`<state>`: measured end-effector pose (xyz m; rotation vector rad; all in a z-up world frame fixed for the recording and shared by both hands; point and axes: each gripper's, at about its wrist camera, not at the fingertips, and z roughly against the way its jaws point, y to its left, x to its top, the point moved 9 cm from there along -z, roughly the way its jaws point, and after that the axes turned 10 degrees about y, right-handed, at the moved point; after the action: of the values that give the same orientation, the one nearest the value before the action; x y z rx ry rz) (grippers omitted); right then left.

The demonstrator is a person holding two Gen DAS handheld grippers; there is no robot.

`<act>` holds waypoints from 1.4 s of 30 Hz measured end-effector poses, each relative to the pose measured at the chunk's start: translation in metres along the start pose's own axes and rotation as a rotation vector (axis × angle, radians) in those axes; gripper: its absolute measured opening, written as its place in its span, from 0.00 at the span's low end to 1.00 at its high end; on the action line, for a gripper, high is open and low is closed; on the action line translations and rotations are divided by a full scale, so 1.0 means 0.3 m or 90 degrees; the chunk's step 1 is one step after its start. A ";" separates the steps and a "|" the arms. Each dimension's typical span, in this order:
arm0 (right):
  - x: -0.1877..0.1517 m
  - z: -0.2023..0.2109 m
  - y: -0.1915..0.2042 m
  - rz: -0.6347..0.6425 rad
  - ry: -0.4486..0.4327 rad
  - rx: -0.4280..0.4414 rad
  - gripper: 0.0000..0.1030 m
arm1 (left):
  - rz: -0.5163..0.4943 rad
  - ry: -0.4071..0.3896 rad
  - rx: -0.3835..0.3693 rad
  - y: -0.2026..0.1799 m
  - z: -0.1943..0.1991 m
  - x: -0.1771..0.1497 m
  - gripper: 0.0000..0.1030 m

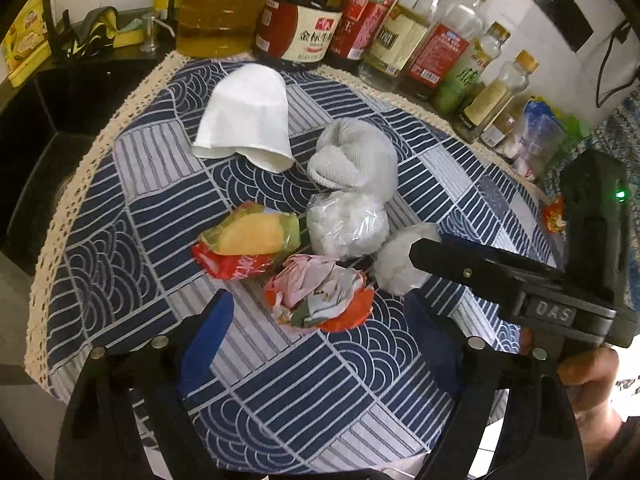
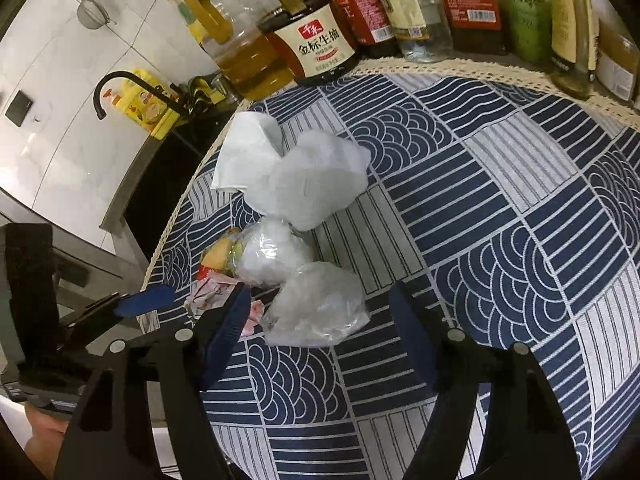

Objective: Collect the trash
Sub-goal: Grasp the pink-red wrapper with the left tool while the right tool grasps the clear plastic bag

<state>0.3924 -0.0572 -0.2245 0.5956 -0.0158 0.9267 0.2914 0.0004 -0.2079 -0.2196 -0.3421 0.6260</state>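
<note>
L tool [image 1: 320, 344] jaws apart, astride crumpled wrapper [image 1: 318, 298], no grip | R tool [image 2: 320, 320] agape round clear bag [image 2: 316, 308], not pinched | both on surface [image 1: 280, 392]

Both wrist views were dim indoor pictures with a slightly cool cast, brightest on the white wall tiles [image 2: 60, 128] at the upper left of the right view. The patterned tablecloth [image 1: 320, 392] was evenly lit, with only soft, short shadows beside the crumpled wrappers [image 1: 320, 296]. Small glints sat on the clear plastic bag [image 2: 316, 312] and on the glass bottles [image 1: 452, 32] at the back. The fisheye lens bent the cloth's straight stripes into curves and rounded its lace edge, and black corners framed each picture. The centre was fairly sharp; the bottle labels and the gripper fingers [image 1: 208, 336] near the rim looked soft and smeared.
</note>
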 end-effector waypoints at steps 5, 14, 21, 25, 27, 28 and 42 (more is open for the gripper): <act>-0.009 -0.028 -0.011 -0.002 0.032 0.021 0.53 | 0.014 0.018 0.025 0.019 -0.050 -0.001 0.81; -0.026 -0.003 -0.013 0.007 0.027 0.034 0.50 | 0.014 0.021 0.030 0.024 -0.077 0.004 0.59; -0.051 0.032 -0.017 -0.001 0.012 0.037 0.50 | -0.001 0.007 0.035 0.006 -0.051 0.006 0.46; -0.059 0.039 -0.017 -0.002 0.010 0.038 0.50 | -0.012 0.008 0.042 -0.006 -0.051 -0.001 0.43; -0.061 0.050 -0.015 0.001 0.006 0.038 0.50 | -0.016 0.004 0.046 -0.012 -0.044 -0.007 0.41; -0.062 0.058 -0.014 0.003 0.003 0.036 0.50 | -0.017 0.003 0.045 -0.013 -0.041 -0.008 0.41; -0.114 0.084 0.000 -0.003 -0.003 0.036 0.50 | -0.021 -0.007 0.041 -0.010 0.000 -0.043 0.38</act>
<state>0.3776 -0.0951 -0.2122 0.6502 0.0080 0.9240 0.2833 -0.0097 -0.2101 -0.1486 -0.3344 0.6054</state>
